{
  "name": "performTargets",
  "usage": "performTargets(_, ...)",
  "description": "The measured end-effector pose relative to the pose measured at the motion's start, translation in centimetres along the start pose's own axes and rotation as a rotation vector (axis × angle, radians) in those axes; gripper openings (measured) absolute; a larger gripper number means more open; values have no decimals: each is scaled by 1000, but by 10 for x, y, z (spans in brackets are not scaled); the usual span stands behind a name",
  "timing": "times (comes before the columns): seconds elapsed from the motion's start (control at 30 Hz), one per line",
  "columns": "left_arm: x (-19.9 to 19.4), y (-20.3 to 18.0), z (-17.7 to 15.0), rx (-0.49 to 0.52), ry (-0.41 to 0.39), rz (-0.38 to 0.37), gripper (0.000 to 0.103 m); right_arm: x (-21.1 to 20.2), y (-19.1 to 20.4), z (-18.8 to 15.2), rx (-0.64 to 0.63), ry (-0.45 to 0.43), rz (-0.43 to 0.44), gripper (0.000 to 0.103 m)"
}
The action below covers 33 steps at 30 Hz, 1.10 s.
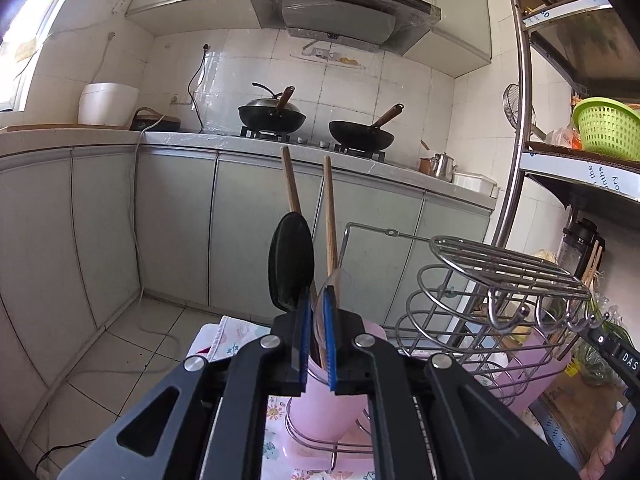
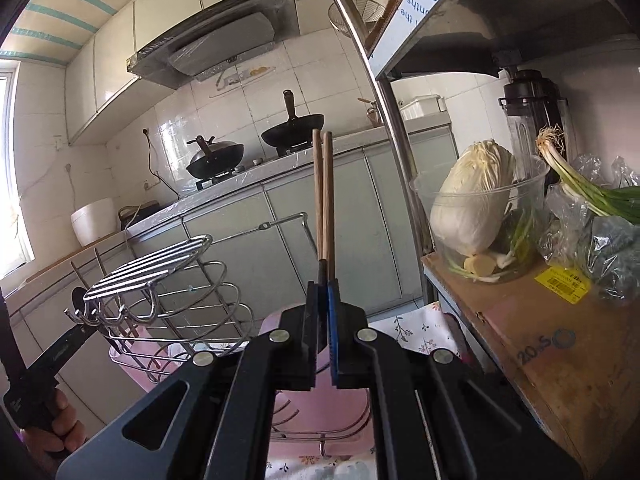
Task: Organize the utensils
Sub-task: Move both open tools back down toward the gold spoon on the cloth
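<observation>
The step in hand is judged to be the dropping of long utensils into the pink cups in the wire rack [image 1: 500,280].

On the left, the left tool [image 1: 317,300] is held just over the first pink cup [image 1: 320,408], which stands in a ring of the rack on the flowered worktop [image 1: 276,412]. Its blue pads are seen only a little apart. A wooden-handled spoon [image 1: 330,216] with a pale, see-through head is seen between the pads, with its low end down in the cup. Whether the pads press on it cannot be told. A black spoon [image 1: 290,260] is seen just beside the left pad, with its wooden handle pointing up. Whether it is touched cannot be told either.

If the pale spoon is resting in the cup, the left tool needs to be opened a bit more and pulled back, so that nothing is tipped over.

On the right, the right tool [image 2: 325,288] is shut tight on two wooden sticks [image 2: 323,200]. They look like chopsticks, and they are held side by side, pointing up from the pads. One has a dark end at the pads. A second pink cup [image 2: 320,400] is seen below the tool, in the same rack.

For the next move, the sticks need to be lined up over that cup, brought down inside the rim, and only then let go.
</observation>
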<state>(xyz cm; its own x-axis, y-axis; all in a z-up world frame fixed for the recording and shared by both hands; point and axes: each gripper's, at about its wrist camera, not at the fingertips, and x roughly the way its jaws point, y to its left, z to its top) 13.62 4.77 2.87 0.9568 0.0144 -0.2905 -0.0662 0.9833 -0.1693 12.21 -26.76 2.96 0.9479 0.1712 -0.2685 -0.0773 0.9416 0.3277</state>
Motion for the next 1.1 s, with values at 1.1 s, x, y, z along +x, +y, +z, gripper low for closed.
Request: performTargets(1.1, -63, 13, -60, -39, 337, -58, 29, -66, -4, -70, 83, 283, 50, 43)
